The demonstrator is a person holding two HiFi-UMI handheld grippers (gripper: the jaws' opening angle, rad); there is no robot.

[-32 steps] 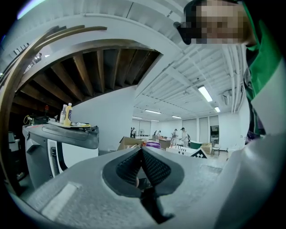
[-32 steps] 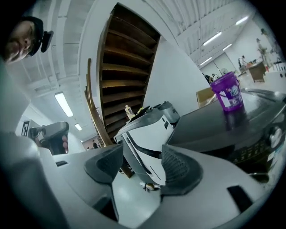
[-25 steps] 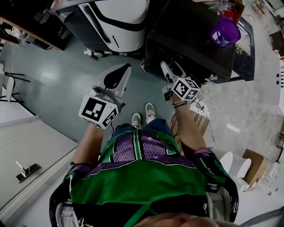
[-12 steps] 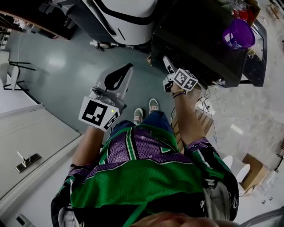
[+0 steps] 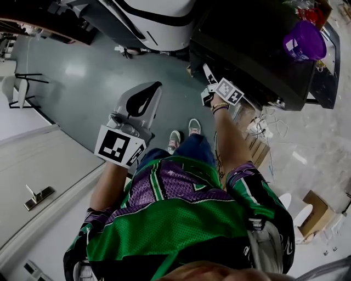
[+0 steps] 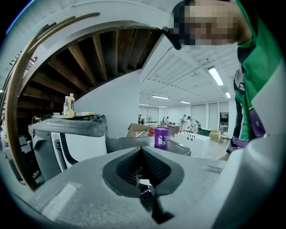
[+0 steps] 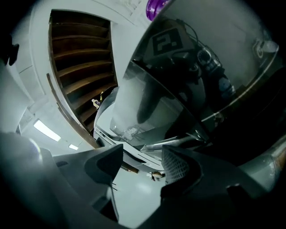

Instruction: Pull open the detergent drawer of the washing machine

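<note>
Two machines stand ahead of me: a white and grey one [image 5: 159, 16] [image 6: 67, 138] and a dark glossy one [image 5: 247, 49] with a purple cup [image 5: 305, 40] [image 6: 161, 137] on top. I cannot make out a detergent drawer in any view. My right gripper [image 5: 207, 71] is open with nothing between its jaws and sits close to the dark machine's front edge. In the right gripper view its jaws [image 7: 143, 165] frame a shiny dark panel [image 7: 187, 85] just ahead, which reflects the marker cube. My left gripper [image 5: 155, 86] [image 6: 142, 154] is shut on nothing and hangs over the floor, apart from both machines.
A pale door with a metal handle [image 5: 38, 197] is at the lower left. Loose cables [image 5: 263, 129] and a cardboard box [image 5: 315, 206] lie on the floor at the right. A chair [image 5: 16, 88] stands at the far left. Bottles [image 6: 69, 105] sit on the white machine.
My right gripper has moved forward to the dark machine's front edge. The left gripper has stayed about where it was, still shut.
</note>
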